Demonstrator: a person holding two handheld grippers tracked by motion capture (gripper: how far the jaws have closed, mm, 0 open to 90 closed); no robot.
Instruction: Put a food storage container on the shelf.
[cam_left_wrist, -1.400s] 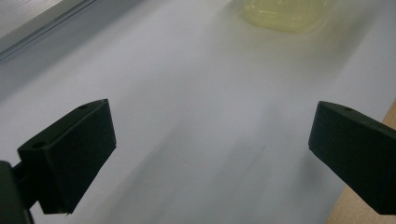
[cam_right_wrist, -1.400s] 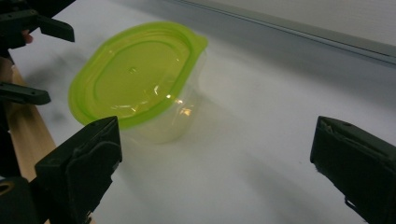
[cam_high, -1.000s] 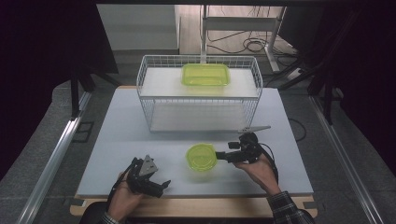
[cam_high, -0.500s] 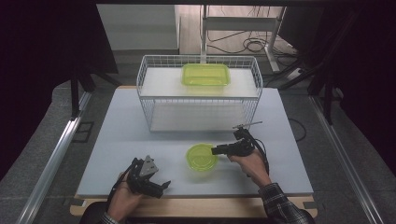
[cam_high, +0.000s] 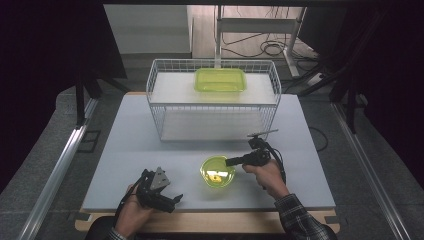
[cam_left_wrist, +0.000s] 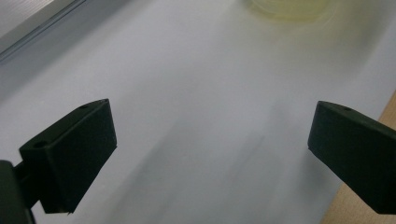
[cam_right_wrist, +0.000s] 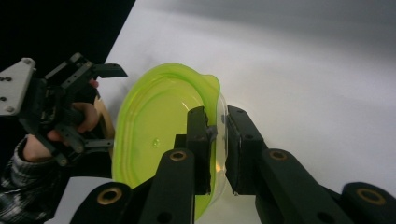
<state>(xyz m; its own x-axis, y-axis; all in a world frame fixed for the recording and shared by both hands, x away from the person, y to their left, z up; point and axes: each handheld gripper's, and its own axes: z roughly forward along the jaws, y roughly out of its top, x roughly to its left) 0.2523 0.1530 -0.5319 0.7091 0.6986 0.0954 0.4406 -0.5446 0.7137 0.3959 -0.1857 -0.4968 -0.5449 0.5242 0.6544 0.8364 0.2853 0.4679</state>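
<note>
A round lime-green bowl (cam_high: 216, 172) sits on the white tabletop (cam_high: 130, 145) near the front middle. My right gripper (cam_high: 229, 161) reaches in from the right. Its jaws have just been closing and now clamp the bowl's right rim. In the right gripper view the two black pads (cam_right_wrist: 201, 135) pinch the thin clear-green wall of the bowl (cam_right_wrist: 154, 140) at my right gripper (cam_right_wrist: 217, 126). My left gripper (cam_high: 170, 200) rests near the front left edge, open, with nothing between its jaws. The left gripper view has my left gripper (cam_left_wrist: 210, 154) over bare tabletop, with the bowl (cam_left_wrist: 289, 7) blurred far ahead.
A white wire rack (cam_high: 212, 107) stands at the back middle of the table. On its top shelf lies a green rectangular container (cam_high: 220, 80). A wooden strip (cam_high: 200, 220) runs along the table's front edge. Cables lie on the floor behind.
My right gripper has moved left and down to the bowl's rim and its jaws have closed on it. The left hand has stayed put.
</note>
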